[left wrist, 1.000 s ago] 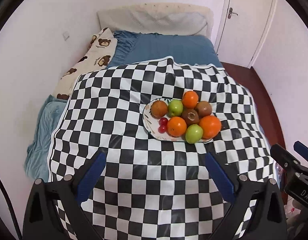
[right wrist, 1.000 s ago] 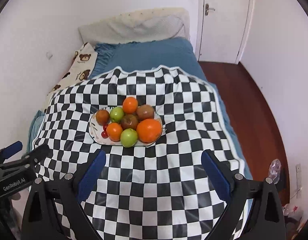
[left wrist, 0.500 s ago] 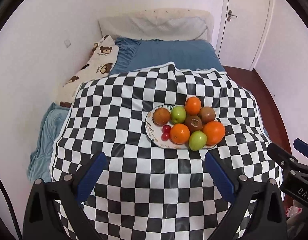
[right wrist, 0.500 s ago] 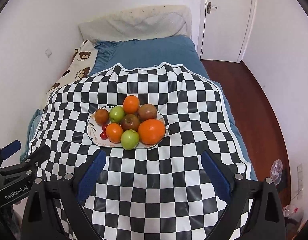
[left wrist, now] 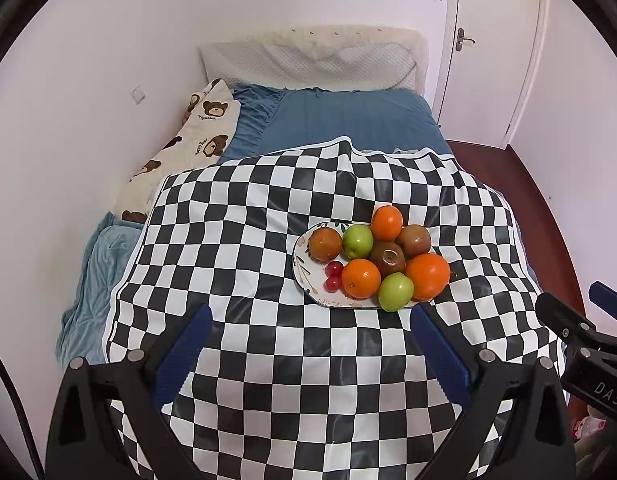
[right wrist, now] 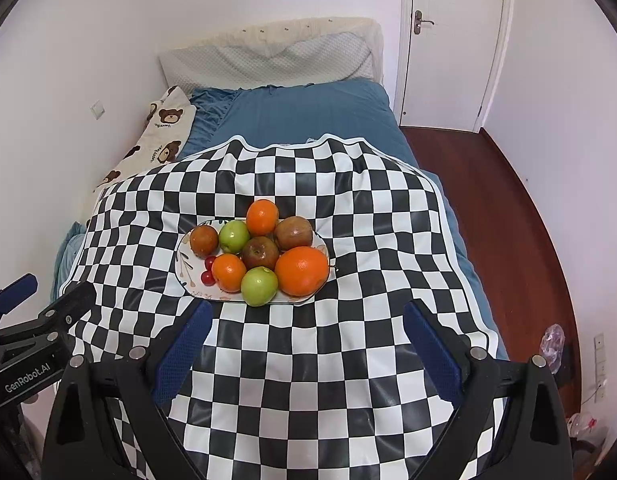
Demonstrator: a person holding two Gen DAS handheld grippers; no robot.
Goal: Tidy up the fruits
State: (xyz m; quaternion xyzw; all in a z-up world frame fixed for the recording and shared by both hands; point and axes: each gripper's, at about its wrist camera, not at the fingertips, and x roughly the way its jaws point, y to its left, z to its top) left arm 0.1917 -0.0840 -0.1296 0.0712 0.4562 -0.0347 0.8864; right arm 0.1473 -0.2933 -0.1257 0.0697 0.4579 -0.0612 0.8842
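Note:
A white oval plate (left wrist: 302, 269) (right wrist: 182, 266) sits on the black-and-white checkered cloth (left wrist: 268, 360) (right wrist: 328, 360). It holds a pile of fruit: oranges (left wrist: 427, 276) (right wrist: 302, 271), green apples (left wrist: 395, 291) (right wrist: 259, 286), brownish-red apples (left wrist: 389, 258) (right wrist: 260, 253) and small red cherry-like fruits (left wrist: 334, 269) (right wrist: 207, 277). My left gripper (left wrist: 311, 342) is open, hovering over the cloth just short of the plate's near edge. Open too, my right gripper (right wrist: 304, 338) hangs in front of the plate. Neither holds anything.
The cloth covers a bed with a blue sheet (left wrist: 348, 120), a bear-print pillow (left wrist: 180, 156) at the left wall and a cream headboard cushion (right wrist: 276, 56). A white door (right wrist: 448, 40) and wooden floor (right wrist: 500, 220) lie to the right.
Both grippers have drawn closer to the plate and dipped; the fruit sits lower and larger in both views. Nothing on the plate has moved.

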